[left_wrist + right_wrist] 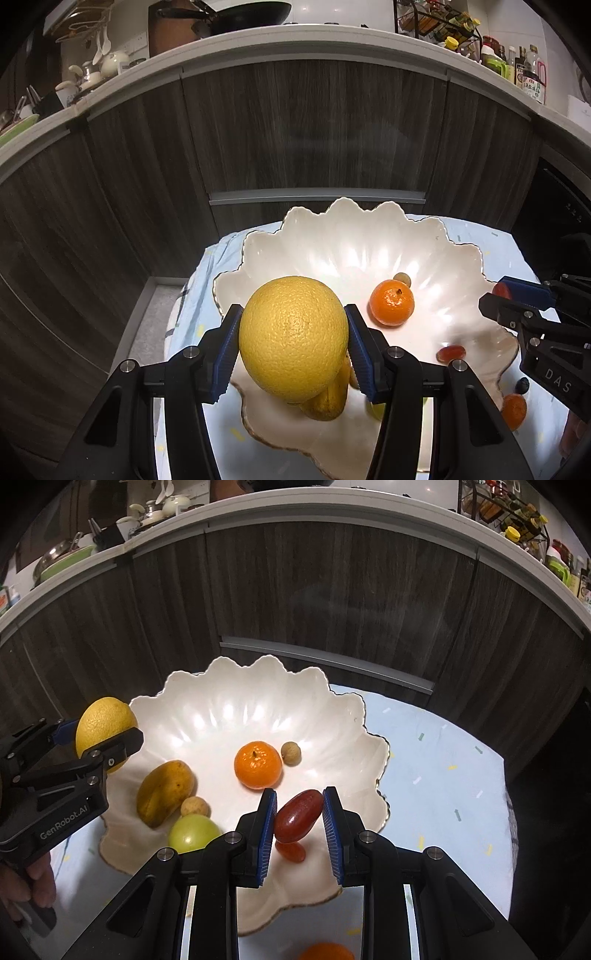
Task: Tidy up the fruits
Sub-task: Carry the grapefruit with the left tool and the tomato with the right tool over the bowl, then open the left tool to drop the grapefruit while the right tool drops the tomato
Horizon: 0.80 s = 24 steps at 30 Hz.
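The left gripper (293,343) pinched a large yellow citrus (293,338) between its blue pads, above the near-left rim of the scalloped white bowl (258,701). The right gripper (299,819) clamped a dark red oblong fruit (298,815) (another lay just below it); a tangerine (258,764) sat just beyond its fingertips.

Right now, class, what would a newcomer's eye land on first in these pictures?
The big yellow citrus clamped in the left hand-held gripper, over the near rim of the scalloped white bowl. Then the dark red oblong fruit pinched in the right hand-held gripper, and the bright tangerine mid-bowl.
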Available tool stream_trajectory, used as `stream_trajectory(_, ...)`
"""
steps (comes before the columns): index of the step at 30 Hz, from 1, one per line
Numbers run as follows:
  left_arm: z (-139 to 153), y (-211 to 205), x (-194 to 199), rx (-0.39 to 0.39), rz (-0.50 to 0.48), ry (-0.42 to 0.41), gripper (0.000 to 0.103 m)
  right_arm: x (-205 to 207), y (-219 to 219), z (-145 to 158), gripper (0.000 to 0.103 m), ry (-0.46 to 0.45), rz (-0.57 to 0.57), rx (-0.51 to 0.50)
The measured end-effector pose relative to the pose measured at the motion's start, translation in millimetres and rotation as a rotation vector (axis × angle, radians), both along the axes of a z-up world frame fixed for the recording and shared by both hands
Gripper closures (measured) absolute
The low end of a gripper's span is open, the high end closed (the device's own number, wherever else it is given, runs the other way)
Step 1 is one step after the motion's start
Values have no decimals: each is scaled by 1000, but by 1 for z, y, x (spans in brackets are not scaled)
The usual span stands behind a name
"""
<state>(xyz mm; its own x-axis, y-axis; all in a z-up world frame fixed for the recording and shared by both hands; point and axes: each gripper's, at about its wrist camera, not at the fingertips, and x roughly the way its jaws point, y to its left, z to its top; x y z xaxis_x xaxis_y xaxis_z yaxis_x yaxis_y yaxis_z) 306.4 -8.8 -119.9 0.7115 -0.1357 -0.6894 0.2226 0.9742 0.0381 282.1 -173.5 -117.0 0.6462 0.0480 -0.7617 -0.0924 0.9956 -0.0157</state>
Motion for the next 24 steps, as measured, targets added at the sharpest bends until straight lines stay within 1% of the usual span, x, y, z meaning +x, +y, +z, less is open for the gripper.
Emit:
stream_trajectory(5, -5, 2, 7, -20, 1, 21, 50, 9, 1, -6, 76, 18, -12, 4)
stream_trajectory(8, -7, 1, 7, -8, -5, 15, 49, 13, 1, -10, 76, 29, -9, 1)
stream_trajectory(12, -11, 2, 11, -10, -7, 39, 49, 17, 1, -18, 76, 60, -14, 3)
stream_trajectory(14, -10, 2, 8, -10, -5, 19, 49, 17, 1, -19, 74, 64, -17, -3)
stream_trajectory(15, -8, 2, 6, -4, -8, -4, 45, 17, 1, -19, 73, 67, -17, -9)
stream_trajectory(16, -4, 0, 3, 6, -12, -27, 40, 16, 1, -19, 66, 66, -19, -13)
stream_trajectory(17, -1, 0, 1, 9, -15, -46, 39, 14, 0, -19, 57, 61, -24, -16)
stream_trajectory(20, 5, -1, 0, 13, -19, -63, 39, 9, -2, -16, 41, 46, -37, -17)
stream_trajectory(22, 7, -1, -2, 14, -23, -69, 39, 6, -4, -14, 38, 39, -43, -18)
stream_trajectory(24, 7, -1, -5, 13, -25, -70, 35, 3, -5, -13, 38, 37, -47, -18)
